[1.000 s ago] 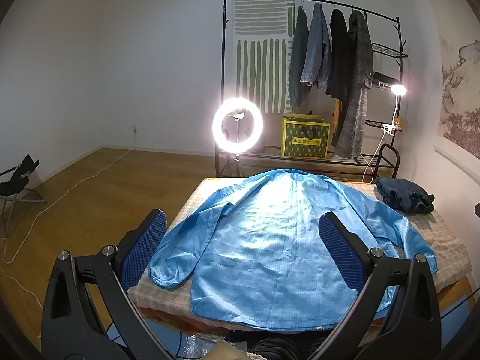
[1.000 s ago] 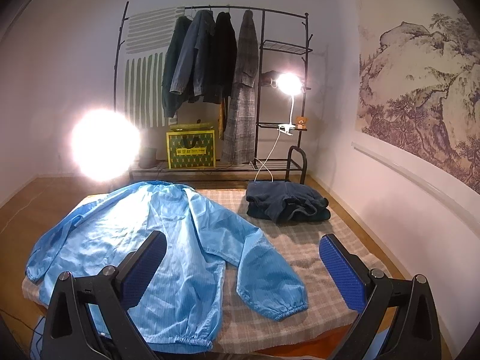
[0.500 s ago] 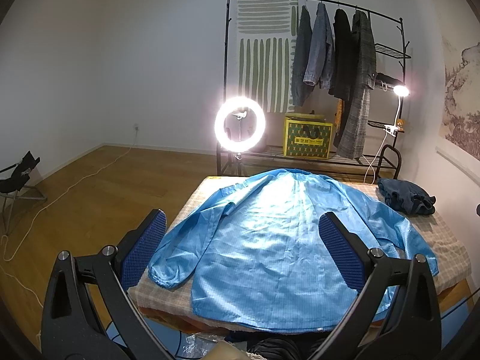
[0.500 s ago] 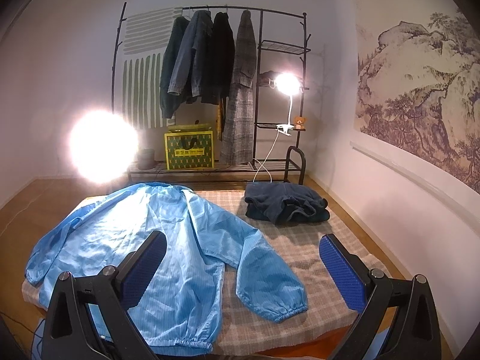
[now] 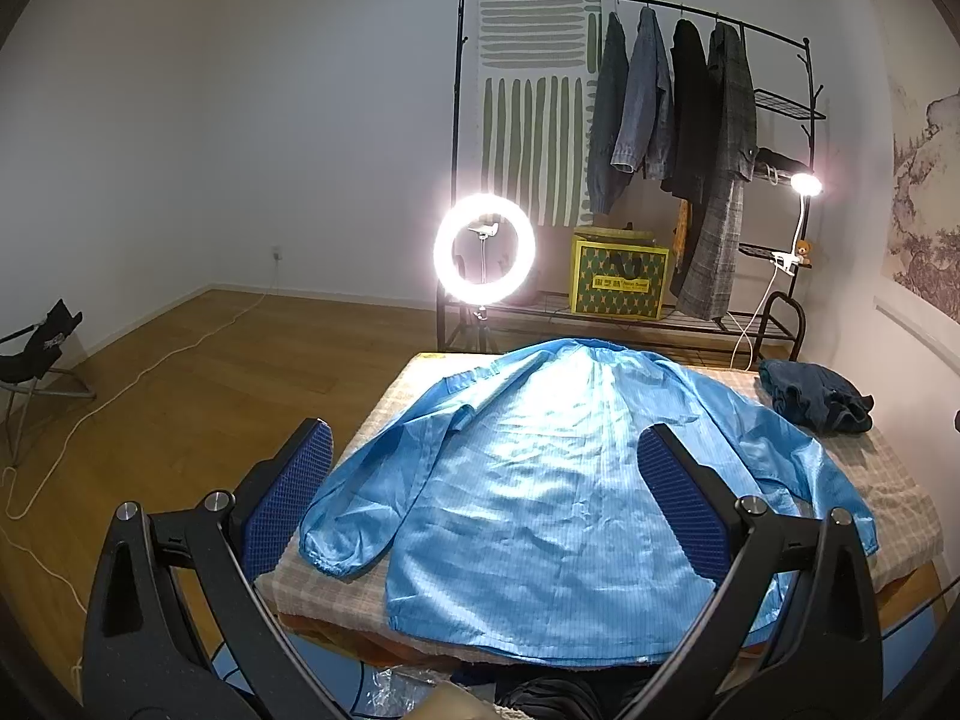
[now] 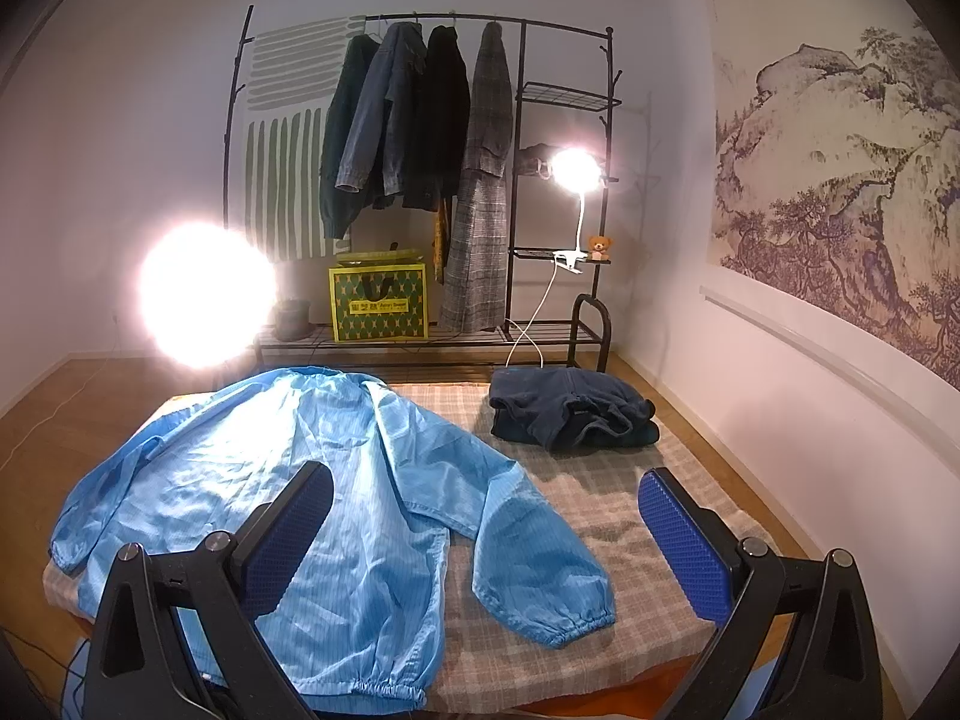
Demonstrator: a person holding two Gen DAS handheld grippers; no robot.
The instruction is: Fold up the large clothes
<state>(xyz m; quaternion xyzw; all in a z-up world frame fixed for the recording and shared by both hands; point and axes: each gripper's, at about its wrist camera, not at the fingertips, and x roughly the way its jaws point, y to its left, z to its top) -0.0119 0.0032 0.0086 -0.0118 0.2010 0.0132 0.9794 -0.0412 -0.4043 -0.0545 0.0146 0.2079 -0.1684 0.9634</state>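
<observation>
A large light-blue jacket (image 5: 540, 480) lies spread flat, back up, on a table with a checked cloth (image 5: 900, 480). Its sleeves reach out to both sides and its hem hangs at the near edge. It also shows in the right wrist view (image 6: 336, 480), with its right sleeve cuff (image 6: 558, 618) on the cloth. My left gripper (image 5: 480, 498) is open and empty, held above and in front of the jacket's near half. My right gripper (image 6: 486, 540) is open and empty, above the jacket's right sleeve.
A folded dark-blue garment (image 6: 570, 408) sits at the table's far right corner. Behind the table stand a lit ring light (image 5: 483, 257), a clothes rack with hanging coats (image 5: 672, 120), a yellow-green bag (image 5: 618, 279) and a clip lamp (image 6: 575, 171). A wall runs along the right.
Both grippers have drifted slightly, so the scene has shifted a little in both views. Both stay open. The jacket has not moved.
</observation>
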